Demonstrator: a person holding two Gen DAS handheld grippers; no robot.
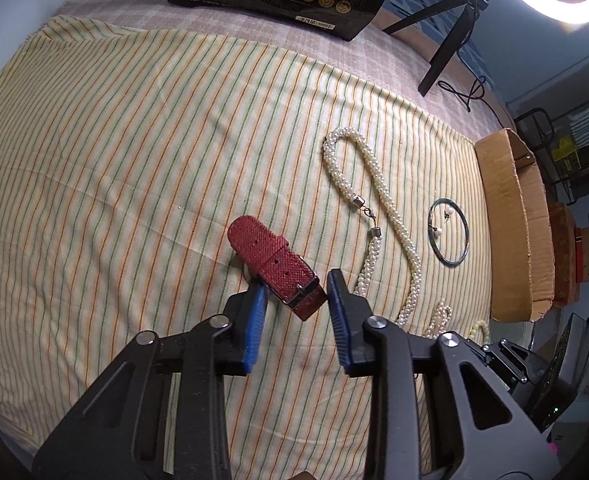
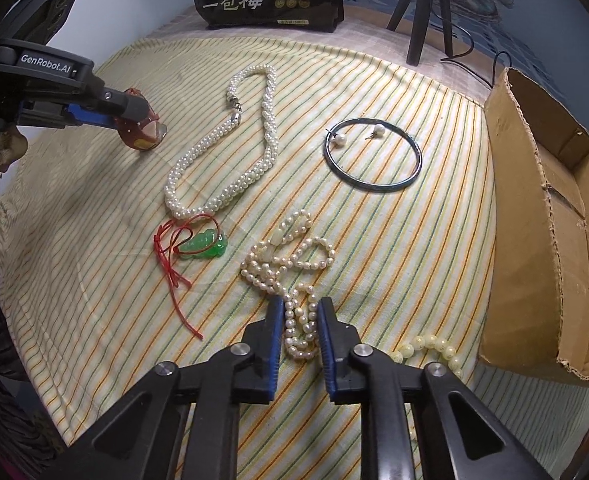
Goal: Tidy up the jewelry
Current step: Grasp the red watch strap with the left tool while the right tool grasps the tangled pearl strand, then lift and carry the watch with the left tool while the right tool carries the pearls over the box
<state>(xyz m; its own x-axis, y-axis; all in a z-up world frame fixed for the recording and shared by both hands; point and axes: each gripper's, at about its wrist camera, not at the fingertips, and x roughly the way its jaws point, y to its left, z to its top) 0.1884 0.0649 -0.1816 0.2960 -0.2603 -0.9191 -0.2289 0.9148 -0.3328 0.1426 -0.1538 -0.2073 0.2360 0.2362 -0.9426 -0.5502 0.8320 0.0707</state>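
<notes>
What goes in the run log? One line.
left gripper: shut on red woven watch strap | right gripper: shut on small-pearl strand | cardboard box: empty

L gripper [image 1: 294, 284] angled steeply down, jaws narrowed round something red. R gripper [image 2: 299, 312] likewise tipped down, blue pads [image 2: 275, 320] nipping pale beads.

You have a red woven watch strap [image 1: 272, 266] lying on the striped cloth, beside it a thick white pearl rope necklace [image 2: 230, 152] looped open, a dark bangle [image 2: 374, 156] ringing two pearl earrings [image 2: 339, 139], a green pendant [image 2: 204, 245] on red cord, and a heaped pinkish pearl strand [image 2: 290, 276].
</notes>
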